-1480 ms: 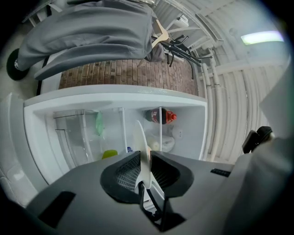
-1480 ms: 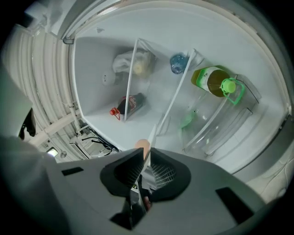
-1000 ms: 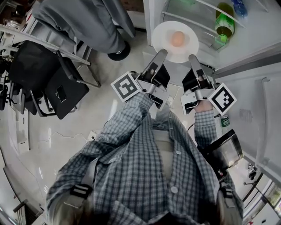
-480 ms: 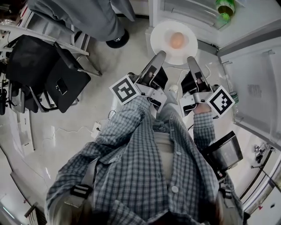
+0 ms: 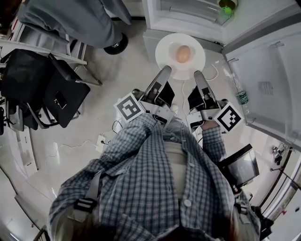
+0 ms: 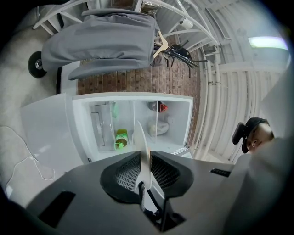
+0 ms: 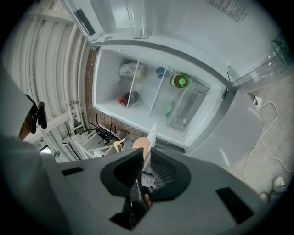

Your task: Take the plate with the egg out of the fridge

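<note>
Since a second ago the plate (image 5: 164,47) is being drawn farther back from the fridge (image 5: 188,12), whose shelves are being crowded toward the top edge of the head view. Nearest the person, at that view's centre, the left gripper (image 5: 164,74) and the right gripper (image 5: 196,77) are each being kept clamped on the plate's near rim, one on either side of its middle. In each gripper view the thin white edge is being pinched between the pads. Just beyond, in the upper middle, the egg (image 5: 183,53) is being carried loose at the plate's centre, over the floor and outside the fridge. The plate is being judged stiff, glazed and slippery, and the egg fragile and free to roll. The rim is therefore being judged the right hold, with both grips kept level.
</note>
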Tool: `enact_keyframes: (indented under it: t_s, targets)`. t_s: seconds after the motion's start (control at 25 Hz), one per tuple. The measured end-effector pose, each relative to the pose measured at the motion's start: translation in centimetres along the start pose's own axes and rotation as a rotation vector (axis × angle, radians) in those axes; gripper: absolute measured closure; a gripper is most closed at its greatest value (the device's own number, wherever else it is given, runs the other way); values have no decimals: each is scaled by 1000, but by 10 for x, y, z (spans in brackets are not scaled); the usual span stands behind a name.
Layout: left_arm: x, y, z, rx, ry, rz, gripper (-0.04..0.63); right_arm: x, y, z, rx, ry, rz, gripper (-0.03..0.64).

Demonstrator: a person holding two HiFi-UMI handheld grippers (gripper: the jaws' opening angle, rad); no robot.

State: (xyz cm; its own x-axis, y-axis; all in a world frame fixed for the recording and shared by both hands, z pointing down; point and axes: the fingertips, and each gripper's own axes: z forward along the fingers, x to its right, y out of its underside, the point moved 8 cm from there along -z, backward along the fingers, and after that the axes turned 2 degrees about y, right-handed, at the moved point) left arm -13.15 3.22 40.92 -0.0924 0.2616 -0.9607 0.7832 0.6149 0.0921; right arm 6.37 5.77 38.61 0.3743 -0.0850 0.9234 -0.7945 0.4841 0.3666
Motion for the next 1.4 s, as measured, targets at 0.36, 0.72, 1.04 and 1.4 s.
enact_keyframes:
  t_s: [0.36,0.72,1.04,1.4]
  targets:
    - [5,10,13,0,10,23,522,2,-16,-6,2,-29,2,567]
    - [3,14,30,-3,9,29,522,6,-33,-3,14,-24,0,568]
    - [0,19,51,-6,18,16,522,7,-52,-1,39,-25,-10,568]
    - [-2,20,54,-21,24,0,522,7,-53,-3,57,-11,-12,568]
